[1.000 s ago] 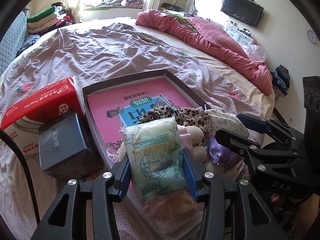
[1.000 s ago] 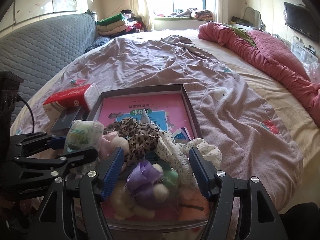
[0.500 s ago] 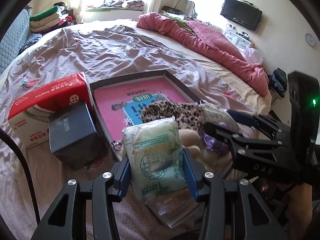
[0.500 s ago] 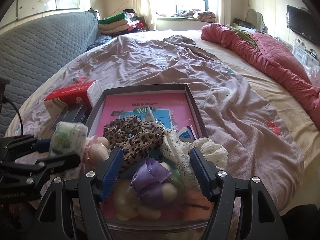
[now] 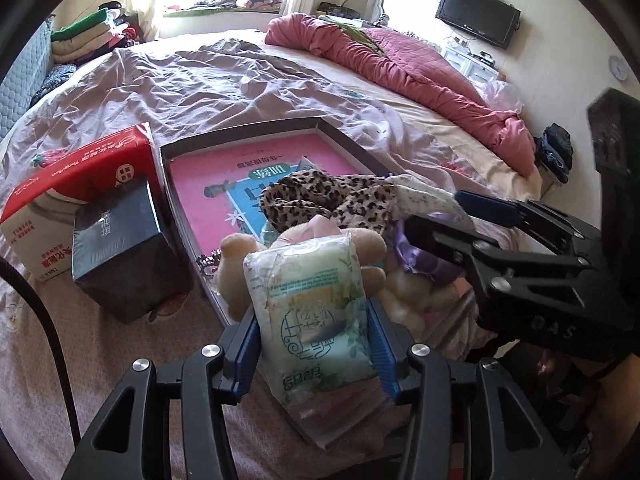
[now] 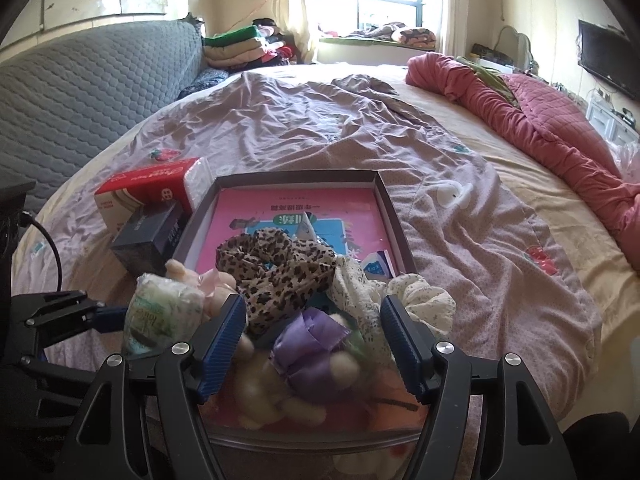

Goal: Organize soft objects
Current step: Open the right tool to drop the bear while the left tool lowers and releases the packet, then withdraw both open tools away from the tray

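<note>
**Tissue pack held over the crowded near end of the tray**

The left gripper [image 5: 314, 354] is clamped on a pale green tissue pack [image 5: 310, 304], its blue pads pressed against both sides of the wrapper; its jaws have just been easing slightly wider with the pack between them. The pack hangs above the near left edge of the dark-rimmed tray [image 6: 390, 200].

The right gripper [image 6: 312, 342] stands with its jaws wide apart, gripping nothing, above the near end of the tray. Between and below its fingers lie a purple ribbon bow [image 6: 310, 346] and cream plush pieces [image 6: 256, 390].

Just beyond, inside the tray, a leopard-print scrunchie [image 6: 276, 264] rests beside a white floral scrunchie [image 6: 420, 300] at the near right edge. A beige plush toy [image 5: 236, 254] sits at the near left edge, behind the tissue pack.

A pink book [image 6: 296, 210] covers the tray floor towards its far edge.

Left of the tray, on the mauve bedsheet [image 6: 320, 120], a dark box [image 5: 120, 248] stands against a red tissue box [image 5: 76, 184].

A rolled pink quilt [image 6: 540, 120] lies along the far right edge of the bed.
</note>
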Available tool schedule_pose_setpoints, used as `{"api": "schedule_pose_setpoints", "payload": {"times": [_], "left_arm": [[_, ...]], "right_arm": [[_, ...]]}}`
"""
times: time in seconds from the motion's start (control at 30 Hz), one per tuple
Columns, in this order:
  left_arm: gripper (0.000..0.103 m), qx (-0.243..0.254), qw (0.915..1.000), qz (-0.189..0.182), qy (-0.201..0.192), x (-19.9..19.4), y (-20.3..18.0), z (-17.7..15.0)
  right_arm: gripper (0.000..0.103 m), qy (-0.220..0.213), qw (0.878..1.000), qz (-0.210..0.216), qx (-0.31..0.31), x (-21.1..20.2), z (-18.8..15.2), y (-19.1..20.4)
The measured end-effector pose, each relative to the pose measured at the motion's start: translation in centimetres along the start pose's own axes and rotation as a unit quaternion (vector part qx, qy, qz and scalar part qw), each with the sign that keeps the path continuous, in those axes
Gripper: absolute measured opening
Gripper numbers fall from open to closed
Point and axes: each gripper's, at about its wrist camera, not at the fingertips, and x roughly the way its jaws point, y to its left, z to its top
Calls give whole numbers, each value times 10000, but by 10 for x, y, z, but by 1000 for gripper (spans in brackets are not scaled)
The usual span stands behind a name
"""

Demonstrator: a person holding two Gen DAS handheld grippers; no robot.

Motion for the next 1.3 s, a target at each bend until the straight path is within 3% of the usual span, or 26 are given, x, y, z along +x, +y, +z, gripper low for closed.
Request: {"api": "schedule_pose_setpoints", "payload": {"times": [0.53, 1.3], "left_arm": [[60, -82, 9997, 172, 124, 22, 8, 9], [77, -201, 9987, 196, -435, -35, 20, 12]], "right_arm": [[76, -7, 9999, -110, 92, 7, -3, -7], [78, -246, 9995, -167, 143, -25, 10, 0]]}}
